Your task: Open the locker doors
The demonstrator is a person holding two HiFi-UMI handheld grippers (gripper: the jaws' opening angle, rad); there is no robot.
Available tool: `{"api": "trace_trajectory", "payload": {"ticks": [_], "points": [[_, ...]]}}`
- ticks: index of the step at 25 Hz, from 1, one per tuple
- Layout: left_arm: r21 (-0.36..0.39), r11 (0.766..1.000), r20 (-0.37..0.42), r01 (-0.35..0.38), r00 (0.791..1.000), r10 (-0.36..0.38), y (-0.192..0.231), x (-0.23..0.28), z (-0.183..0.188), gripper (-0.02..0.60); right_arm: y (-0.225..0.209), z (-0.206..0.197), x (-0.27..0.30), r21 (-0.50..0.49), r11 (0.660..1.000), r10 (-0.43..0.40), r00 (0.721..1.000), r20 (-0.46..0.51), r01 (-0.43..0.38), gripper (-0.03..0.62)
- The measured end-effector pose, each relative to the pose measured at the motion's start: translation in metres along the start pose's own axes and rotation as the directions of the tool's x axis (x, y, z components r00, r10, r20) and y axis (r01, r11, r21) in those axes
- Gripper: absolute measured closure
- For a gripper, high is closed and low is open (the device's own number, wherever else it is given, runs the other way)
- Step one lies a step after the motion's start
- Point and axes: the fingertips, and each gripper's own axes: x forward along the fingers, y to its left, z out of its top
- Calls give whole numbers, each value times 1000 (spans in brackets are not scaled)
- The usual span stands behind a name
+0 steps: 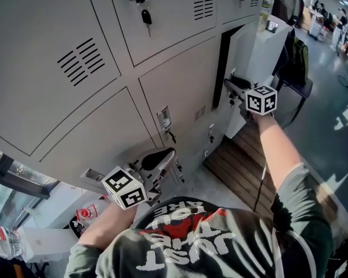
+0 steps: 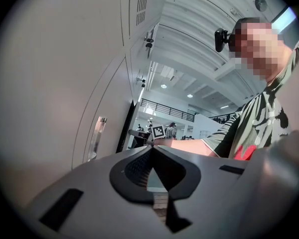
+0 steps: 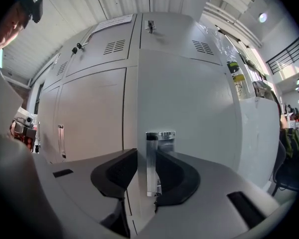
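One grey metal locker door (image 3: 189,108), at the right end of the bank beside a white cabinet (image 3: 259,138), is the door in hand. Its upright chrome pull handle (image 3: 152,168) stands between the jaws of the right gripper (image 3: 148,156), and both dark pads press its sides, so the handle is grasped. The head view shows a dark gap (image 1: 223,80) along this door's edge, and the door appears cracked from its frame; how far cannot be told.

Step judged: the pull on this door, barely begun. The next move calls for drawing the handle outward along the hinge's arc, with the grip kept square so the narrow bar does not slip from the pads.

The left gripper (image 2: 152,151) hangs low near the neighbouring closed grey door (image 1: 180,86), its jaws clenched together on nothing. That door's small chrome handle (image 1: 164,120) is untouched and is a likely following target.

Contents: the gap is too dark to show anything inside, and every other compartment in view is shut. A key on a dark fob (image 1: 145,16) hangs from an upper door's lock. Bottles (image 3: 237,81) stand on top of the white cabinet.
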Motion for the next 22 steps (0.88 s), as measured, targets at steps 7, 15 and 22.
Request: {"api": "trace_trajectory", "payload": {"ticks": [7, 15, 22], "points": [[3, 1000, -17, 27, 999, -27, -7, 7, -4, 574, -6, -4, -27, 8, 999, -33, 999, 21, 33, 459], [-2, 999, -23, 54, 998, -54, -13, 17, -7, 574, -17, -7, -60, 3, 995, -102, 994, 42, 102, 451], [-9, 998, -26, 65, 997, -66, -17, 25, -9, 574, -34, -16, -90, 5, 980, -201, 978, 48, 201, 451]]}}
